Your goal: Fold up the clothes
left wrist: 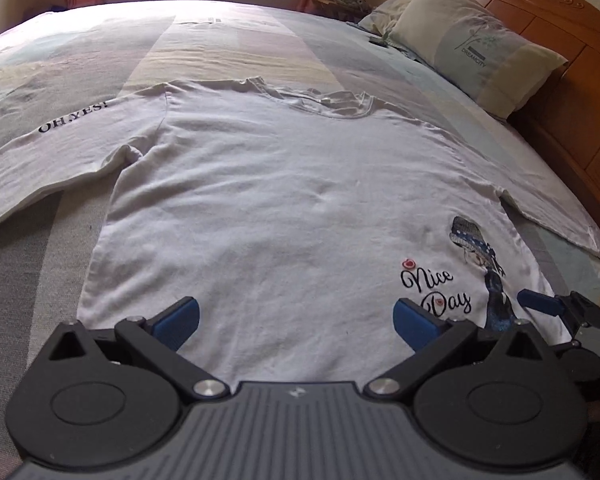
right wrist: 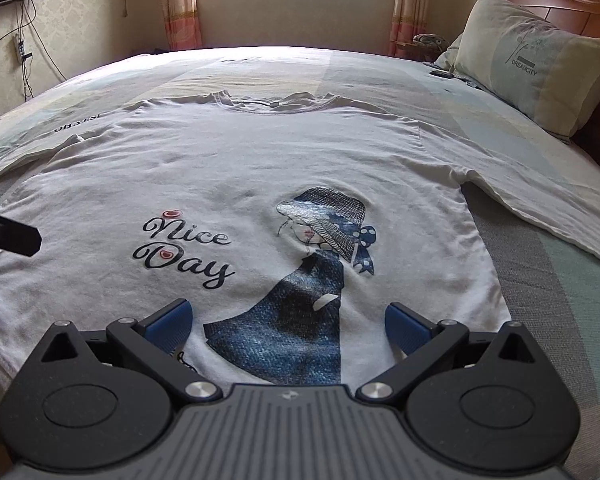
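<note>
Fingers first: my left fingers (left wrist: 296,322) are spread wide and grasp nothing, and they hang just over the lower part of the white T-shirt (left wrist: 268,200). My right fingers (right wrist: 288,326) are also released, with empty space between the blue pads (right wrist: 168,326), above the hem area where the blue skirt of the printed figure (right wrist: 300,304) lies. In the left view I see the right tool near mine, at the right edge of the picture.

The T-shirt lies flat and face up on the bed (right wrist: 548,304), with both sleeves stretched out to the sides and the collar on the far side from me. No fold is made yet, I think.

What could go wrong: if I pinch only the upper layer of the cloth, the back layer stays on the bed and the fold becomes crooked. If I take sheet together with hem, the bed cover will lift too. Also, if the two sides rise unevenly, the wrinkles near the collar may grow.

Writing that I can read: "Nice Day" (right wrist: 184,248) on the front, "OH,YES!" (left wrist: 74,117) on the left sleeve, and "DREAMCITY" on the pillow (right wrist: 528,64) by the wooden headboard (right wrist: 580,4).
</note>
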A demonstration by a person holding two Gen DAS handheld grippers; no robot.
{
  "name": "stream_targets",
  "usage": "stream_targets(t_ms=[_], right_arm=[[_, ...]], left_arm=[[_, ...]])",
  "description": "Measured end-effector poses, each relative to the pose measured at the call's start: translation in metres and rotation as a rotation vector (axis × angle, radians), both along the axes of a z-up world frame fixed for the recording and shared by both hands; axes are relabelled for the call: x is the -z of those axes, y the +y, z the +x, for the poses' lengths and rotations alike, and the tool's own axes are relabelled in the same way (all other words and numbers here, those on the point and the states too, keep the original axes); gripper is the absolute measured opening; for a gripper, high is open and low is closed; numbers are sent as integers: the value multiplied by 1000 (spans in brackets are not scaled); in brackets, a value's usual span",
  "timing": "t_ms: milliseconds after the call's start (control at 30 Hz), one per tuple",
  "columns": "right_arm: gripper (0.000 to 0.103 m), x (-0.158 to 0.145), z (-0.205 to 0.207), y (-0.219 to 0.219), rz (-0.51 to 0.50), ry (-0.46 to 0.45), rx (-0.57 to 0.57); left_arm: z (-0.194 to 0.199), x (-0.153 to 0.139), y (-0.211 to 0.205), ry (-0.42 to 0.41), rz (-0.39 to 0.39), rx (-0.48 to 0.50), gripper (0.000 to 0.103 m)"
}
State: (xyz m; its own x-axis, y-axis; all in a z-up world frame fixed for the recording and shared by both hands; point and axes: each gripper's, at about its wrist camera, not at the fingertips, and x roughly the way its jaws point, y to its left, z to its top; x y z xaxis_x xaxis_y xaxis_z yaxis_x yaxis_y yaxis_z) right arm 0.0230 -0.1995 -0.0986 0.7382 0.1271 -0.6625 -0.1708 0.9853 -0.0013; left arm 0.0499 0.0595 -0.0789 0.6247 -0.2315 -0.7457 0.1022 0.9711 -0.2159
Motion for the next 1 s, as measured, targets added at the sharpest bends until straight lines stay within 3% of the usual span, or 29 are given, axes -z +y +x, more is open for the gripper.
stream_targets(t_ms=[167, 333, 500, 667, 767, 867, 1000], right_arm=[[103, 0, -1, 0, 1, -7, -1], [103, 1, -1, 0, 1, -11, 1], [103, 1, -1, 0, 3, -16, 2], [103, 1, 0, 1, 3, -16, 6], [103, 1, 0, 2, 1, -16, 9], [103, 1, -1, 2, 0, -19, 14], [103, 1, -1, 3, 0, -20, 25]], left_arm=[[25, 16, 11, 49, -31, -63, 102], [25, 9, 18, 55, 4, -28, 102], [22, -43, 63, -53, 82, -32, 102], [10, -97, 133, -167, 167, -120, 102], [-1, -112, 177, -202, 185, -172, 102], [-15, -104, 220, -192, 101, -244, 102], [-30, -59, 261, -104, -52, -336, 102]])
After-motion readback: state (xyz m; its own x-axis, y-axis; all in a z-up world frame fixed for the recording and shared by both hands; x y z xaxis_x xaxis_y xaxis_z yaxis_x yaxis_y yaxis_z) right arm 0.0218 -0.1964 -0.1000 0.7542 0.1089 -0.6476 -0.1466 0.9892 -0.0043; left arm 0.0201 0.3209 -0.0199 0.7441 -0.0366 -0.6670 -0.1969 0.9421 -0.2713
